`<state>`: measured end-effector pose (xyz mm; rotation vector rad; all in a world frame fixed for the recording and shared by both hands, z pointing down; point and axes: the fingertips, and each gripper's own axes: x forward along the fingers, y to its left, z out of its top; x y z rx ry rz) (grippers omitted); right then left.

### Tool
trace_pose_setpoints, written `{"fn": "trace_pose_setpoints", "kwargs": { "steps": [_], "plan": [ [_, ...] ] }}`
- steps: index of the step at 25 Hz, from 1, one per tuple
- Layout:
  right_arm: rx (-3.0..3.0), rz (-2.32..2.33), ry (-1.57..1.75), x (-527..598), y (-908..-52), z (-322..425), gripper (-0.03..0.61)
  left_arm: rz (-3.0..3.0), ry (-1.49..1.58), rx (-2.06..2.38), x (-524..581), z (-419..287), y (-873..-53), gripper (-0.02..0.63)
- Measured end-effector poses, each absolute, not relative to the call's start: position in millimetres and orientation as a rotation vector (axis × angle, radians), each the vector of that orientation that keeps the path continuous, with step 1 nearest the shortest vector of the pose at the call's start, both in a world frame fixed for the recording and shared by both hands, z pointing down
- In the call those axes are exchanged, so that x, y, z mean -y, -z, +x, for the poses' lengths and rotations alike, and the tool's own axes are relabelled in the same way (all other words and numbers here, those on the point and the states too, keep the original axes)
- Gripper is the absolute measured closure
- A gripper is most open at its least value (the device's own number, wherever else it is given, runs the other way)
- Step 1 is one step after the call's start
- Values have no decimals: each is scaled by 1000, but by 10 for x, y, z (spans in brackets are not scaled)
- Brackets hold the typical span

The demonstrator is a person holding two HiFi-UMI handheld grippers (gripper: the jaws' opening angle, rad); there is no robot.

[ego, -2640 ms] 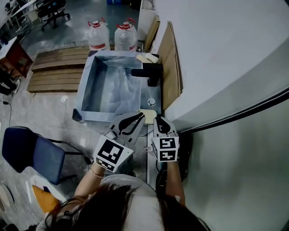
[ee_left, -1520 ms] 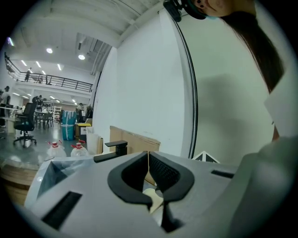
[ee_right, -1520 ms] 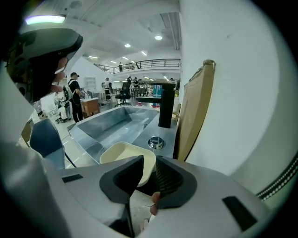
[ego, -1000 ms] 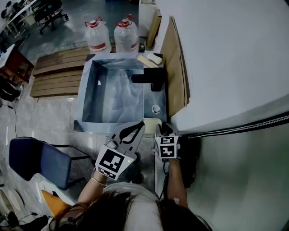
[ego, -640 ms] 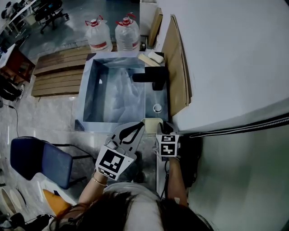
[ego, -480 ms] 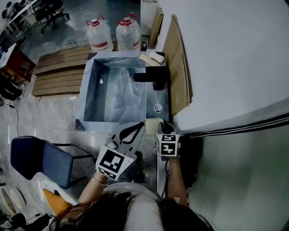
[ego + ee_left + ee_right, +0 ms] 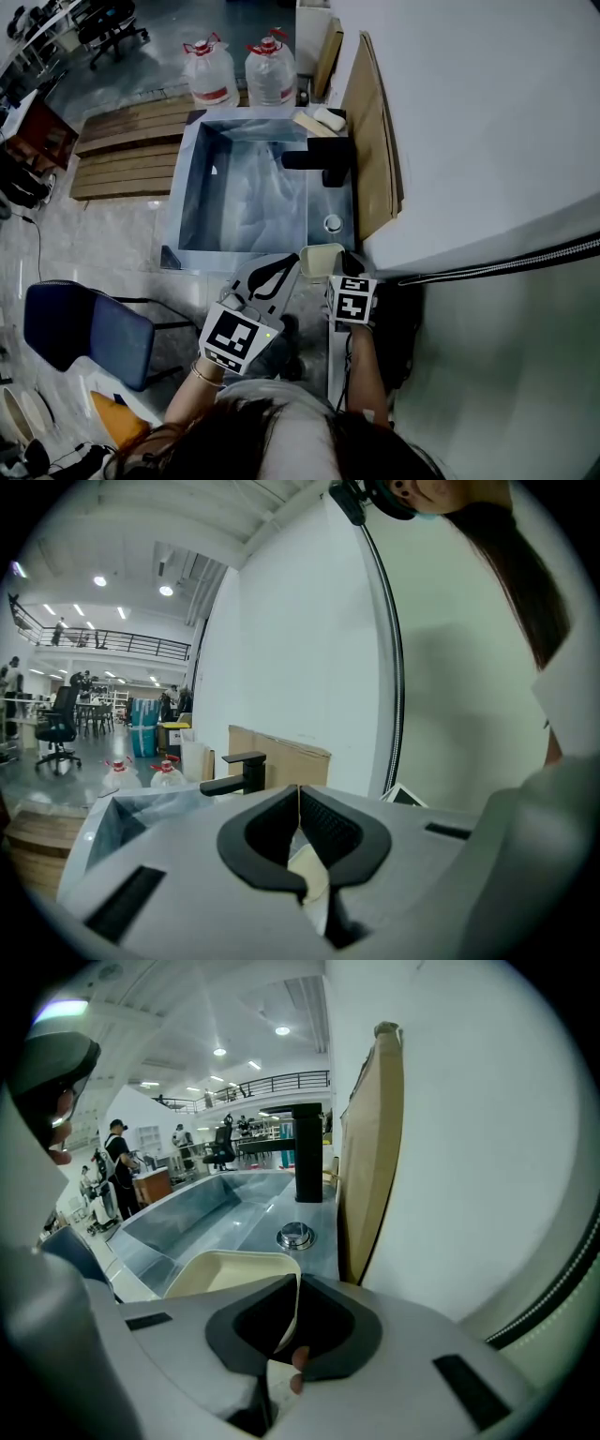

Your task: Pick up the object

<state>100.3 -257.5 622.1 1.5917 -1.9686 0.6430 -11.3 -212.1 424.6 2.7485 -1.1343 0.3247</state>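
Dish (image 7: 318, 260) clamped at sink (image 7: 195, 187) corner.
Right gripper (image 7: 339, 269) has its jaws closed on the cream dish's rim; left gripper (image 7: 285, 264), just beside, has jaws pressed together, holding nothing.

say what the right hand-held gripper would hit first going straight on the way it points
Past the dish held by the right hand-held gripper, probably the round metal knob on the sink ledge, or the black tap behind if it passes above.

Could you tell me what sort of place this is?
Probably a big workshop hall: a free-standing steel sink with a black tap, water jugs on the floor, a railed upper gallery.
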Motion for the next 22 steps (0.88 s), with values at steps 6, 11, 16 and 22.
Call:
{"fn": "trace_pose_setpoints", "kwargs": {
  "steps": [6, 11, 16, 22],
  "plan": [
    [1973, 1636, -655, 2541, -6165, 1027, 545, 2773, -322, 1143, 2059, -149, -4209, 604],
    [1971, 1658, -640, 2481, -6111, 1048, 546, 2781, -313, 1153, 1983, -170, -4174, 604],
    [1978, 1689, -634, 2409, -6021, 1067, 546, 2767, -305, 1159, 1887, -187, -4151, 604],
    [2001, 1724, -621, 2327, -5859, 1062, 546, 2773, -286, 1173, 1780, -208, -4081, 604]
  ]
}}
